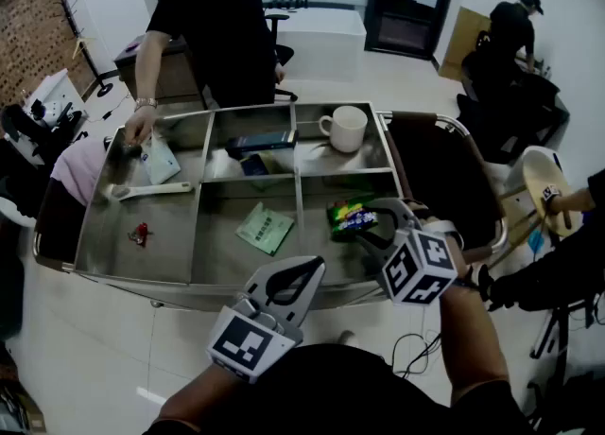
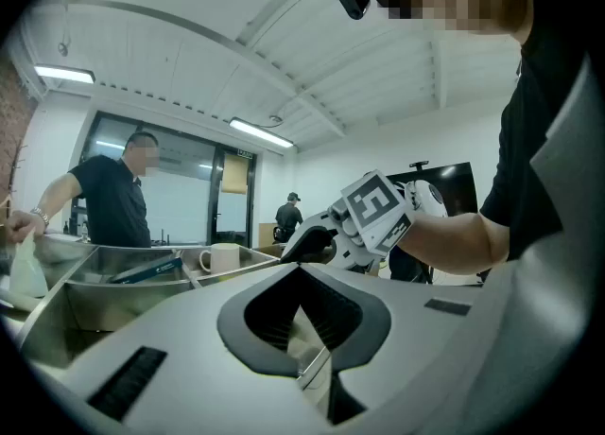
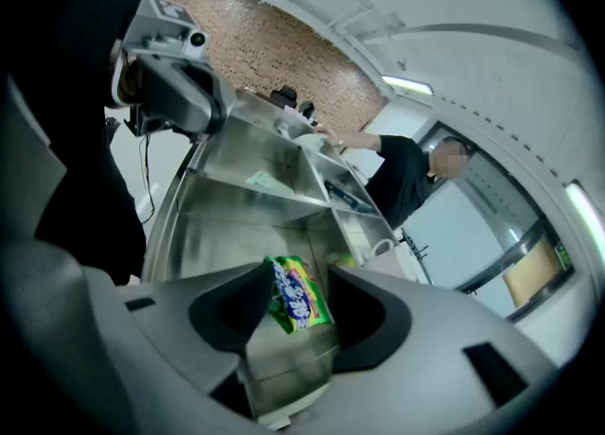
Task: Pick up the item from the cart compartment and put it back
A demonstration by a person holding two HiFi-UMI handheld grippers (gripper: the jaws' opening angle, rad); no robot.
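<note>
Jaws of the left gripper [image 1: 315, 269] [image 2: 301, 269] are pressed together with nothing in them. It hangs roughly level just over the near rim of the cart [image 1: 142, 281], in front of the middle compartment.

To its right, the right gripper [image 1: 371, 222] [image 3: 298, 277] tips downward into the near right compartment. Its jaws stand wide and are clamped on the packet [image 1: 350, 216] [image 3: 301, 297], a green one with blue and white print that fills the gap from one pad to the other. The packet sits tilted, at the far left of that compartment near the divider. I can't tell whether its lower edge touches the steel floor.

In the near middle compartment a pale green sachet [image 1: 266, 228] lies flat, well apart from the packet, with the divider between them. The long left compartment has a small red thing [image 1: 141, 232] towards the near end and a white spoon [image 1: 146, 191] lying crosswise further back.

In the far row, a dark box [image 1: 262, 141] lies in the middle compartment and a white mug [image 1: 345, 128] stands upright in the right one, handle to the left.

Across the cart a person in black [image 1: 217, 26] stands with one hand [image 1: 138, 128] down at the far left corner, beside a white bag [image 1: 161, 160]. Further off on the right, a second person [image 1: 510, 31] in dark clothes and a cap bends over.
</note>
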